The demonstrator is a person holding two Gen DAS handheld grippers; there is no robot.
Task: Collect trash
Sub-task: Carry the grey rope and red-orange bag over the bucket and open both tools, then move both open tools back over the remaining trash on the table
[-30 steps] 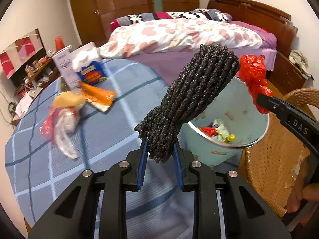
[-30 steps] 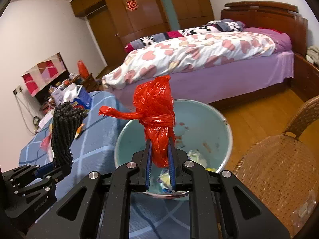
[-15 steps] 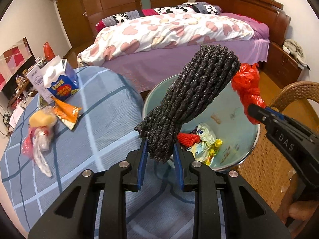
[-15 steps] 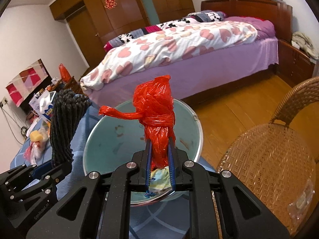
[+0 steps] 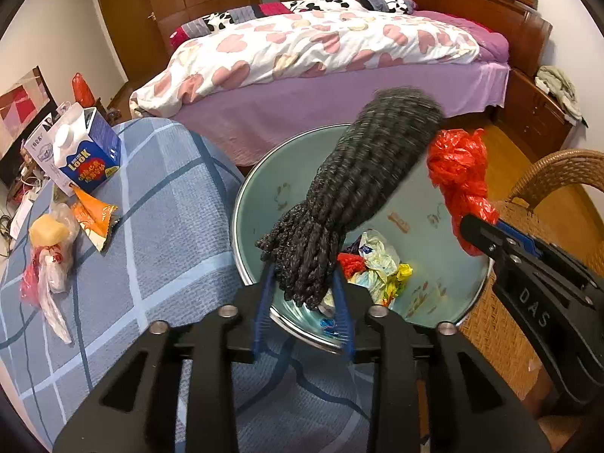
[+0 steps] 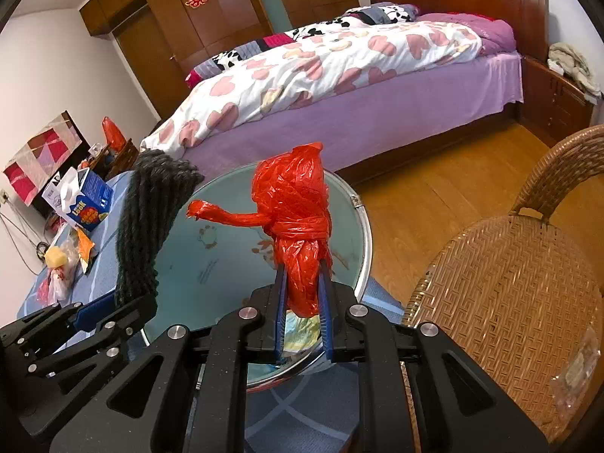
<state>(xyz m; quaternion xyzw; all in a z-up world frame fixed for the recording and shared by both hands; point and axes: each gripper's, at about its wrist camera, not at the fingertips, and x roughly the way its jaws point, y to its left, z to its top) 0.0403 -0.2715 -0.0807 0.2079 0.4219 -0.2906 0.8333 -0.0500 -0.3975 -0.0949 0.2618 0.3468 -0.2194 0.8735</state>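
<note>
Left gripper [image 5: 305,298], jaws just opening, is releasing the black rope bundle [image 5: 351,196] above the bin [image 5: 245,204]. Right gripper [image 6: 304,313] clamps the red bag [image 6: 298,226]; tilted rope might catch the bin's rim

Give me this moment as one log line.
left fingers: just opening, black rope bundle between | right fingers: clamp red bag | both above bin

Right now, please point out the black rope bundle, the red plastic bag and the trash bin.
black rope bundle [image 5: 362,188], left wrist view, middle of the bundle.
red plastic bag [image 6: 294,211], right wrist view, crumpled upper part.
trash bin [image 5: 415,204], left wrist view, bare inner wall.
</note>
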